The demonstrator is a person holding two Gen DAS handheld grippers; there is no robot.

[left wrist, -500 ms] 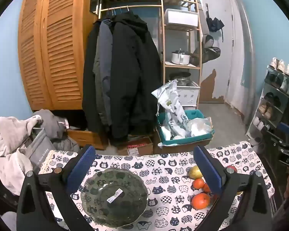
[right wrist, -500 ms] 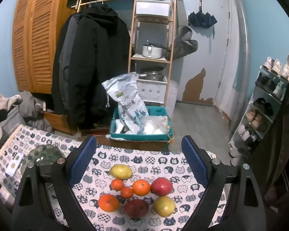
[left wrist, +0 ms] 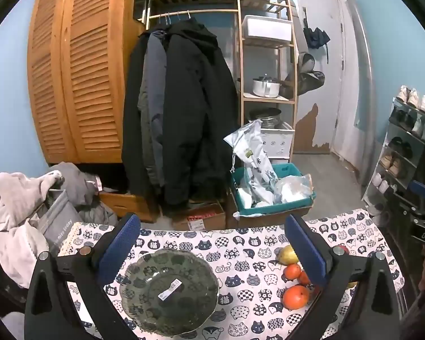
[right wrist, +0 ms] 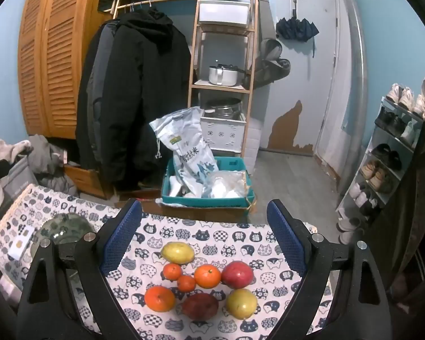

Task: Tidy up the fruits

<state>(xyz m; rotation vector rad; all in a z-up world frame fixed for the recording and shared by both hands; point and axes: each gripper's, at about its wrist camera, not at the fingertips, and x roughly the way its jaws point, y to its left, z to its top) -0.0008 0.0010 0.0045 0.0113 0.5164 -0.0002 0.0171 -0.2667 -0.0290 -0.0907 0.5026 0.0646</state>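
A dark green glass bowl (left wrist: pixel 170 290) with a white sticker inside sits on the cat-print tablecloth (left wrist: pixel 240 252); my left gripper (left wrist: pixel 212 246) hovers open above it, nothing between its fingers. In the right wrist view, several fruits lie in a cluster: a yellow-green mango (right wrist: pixel 177 252), small oranges (right wrist: pixel 172 271), a bigger orange (right wrist: pixel 207 275), a red apple (right wrist: pixel 237 274), another orange (right wrist: pixel 159 298), a dark red fruit (right wrist: pixel 200 306) and a yellow apple (right wrist: pixel 241 303). My right gripper (right wrist: pixel 205 226) stands open above them. The bowl (right wrist: pixel 66 228) shows at its left.
Beyond the table's far edge stand a teal crate (right wrist: pixel 206 195) with bags, hanging black coats (left wrist: pixel 181 113), a wooden shelf (right wrist: pixel 223 85) and louvred wooden doors (left wrist: pixel 76 85). A pile of clothes (left wrist: pixel 17 212) lies left of the table. A shoe rack (right wrist: pixel 388 155) is on the right.
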